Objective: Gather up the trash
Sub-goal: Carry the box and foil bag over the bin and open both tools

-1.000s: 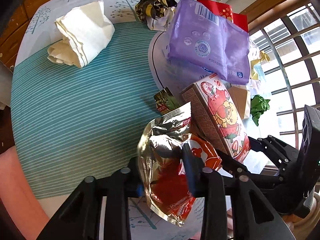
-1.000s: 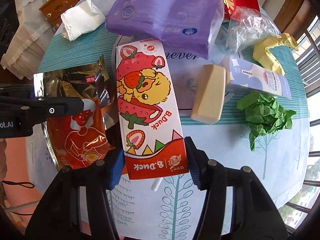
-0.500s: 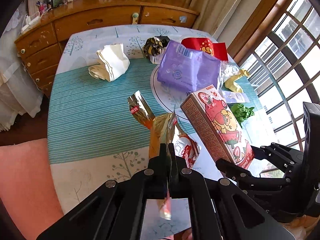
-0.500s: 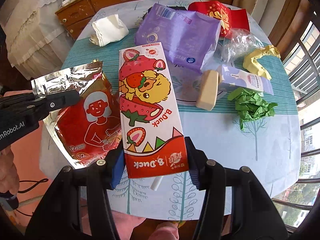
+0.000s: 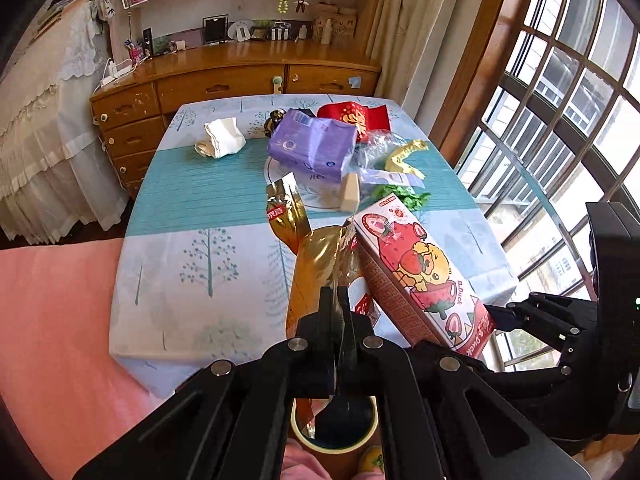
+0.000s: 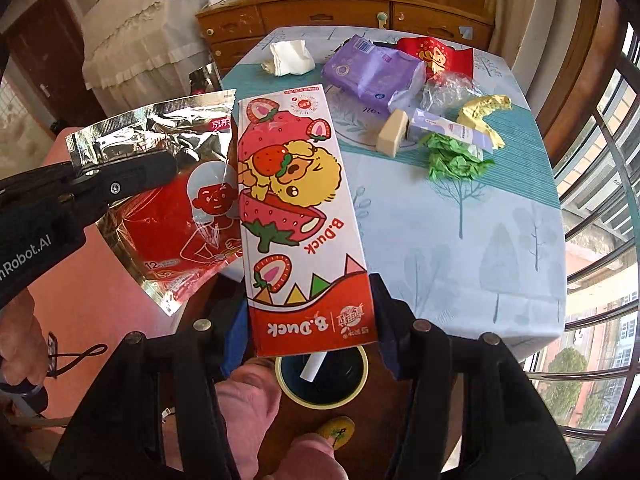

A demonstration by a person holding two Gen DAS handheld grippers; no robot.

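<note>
carton (image 6: 296, 216): frame centre, right of pouch (image 6: 176, 208)
bin (image 6: 322, 376): below carton
table (image 6: 460, 240): upper right

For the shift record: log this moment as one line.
left gripper: shut on red foil snack pouch | right gripper: shut on strawberry-print B.Duck carton | both above round cream-rimmed bin

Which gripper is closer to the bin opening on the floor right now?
Right, narrowly. The right gripper holds the B.Duck carton directly above the bin. The left gripper, shut on the foil pouch, hangs over its near rim.
</note>
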